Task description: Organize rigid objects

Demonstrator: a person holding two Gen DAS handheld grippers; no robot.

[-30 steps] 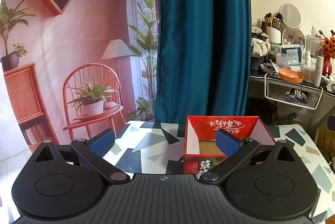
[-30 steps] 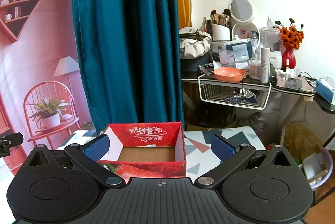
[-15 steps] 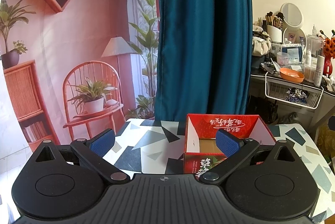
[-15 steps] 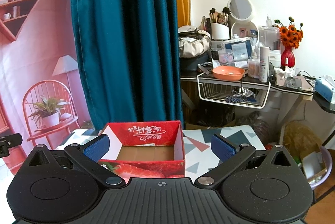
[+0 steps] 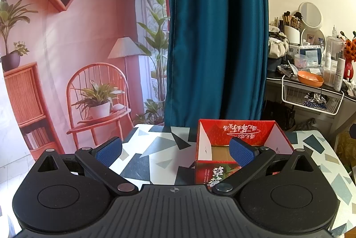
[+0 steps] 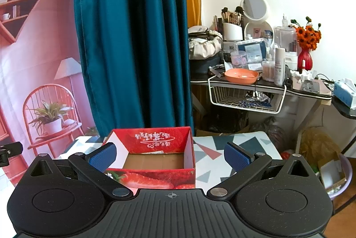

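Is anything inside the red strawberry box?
Empty, as far as shows: the red box is open-topped, with only bare brown cardboard floor visible inside.

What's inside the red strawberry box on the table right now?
The red box shows only its bare brown cardboard floor; no objects visible. Its near wall hides the front strip of the floor, and the left fingertip covers one corner.

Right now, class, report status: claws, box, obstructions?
Left claw open, empty. Right claw open, empty. Red box upright on table. Nothing blocking.
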